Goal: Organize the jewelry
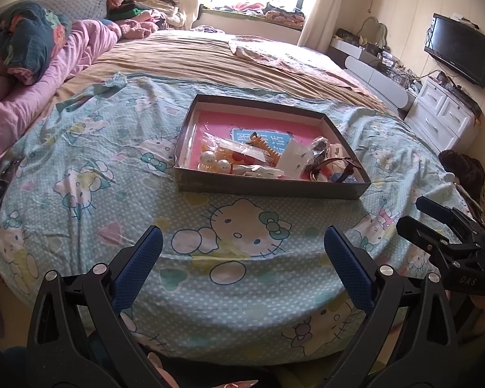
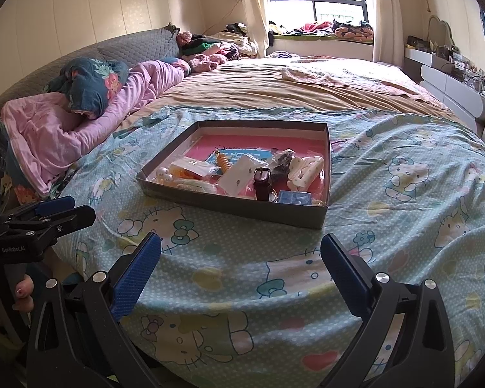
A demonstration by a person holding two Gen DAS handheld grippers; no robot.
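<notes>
A shallow grey box [image 1: 268, 187] with a pink floor lies on the Hello Kitty sheet [image 1: 113, 161]; it also shows in the right wrist view [image 2: 236, 205]. It holds pearl pieces [image 1: 215, 161], an orange spiral hair tie [image 1: 265, 147], a brown strap watch [image 2: 262, 182], a cream hair claw [image 2: 305, 168], a small blue box [image 2: 294, 199] and plastic bags. My left gripper [image 1: 244, 242] is open and empty, short of the box's near wall. My right gripper [image 2: 241, 249] is open and empty, also short of the box. The right gripper shows at the left view's right edge [image 1: 443, 226].
Pink bedding [image 2: 64, 129] and a dark floral quilt [image 2: 93, 84] lie at the left. A tan sheet [image 2: 274, 87] covers the far bed. White drawers [image 1: 443, 119] and a television [image 1: 459, 48] stand at the right. The left gripper shows at the right view's left edge [image 2: 42, 216].
</notes>
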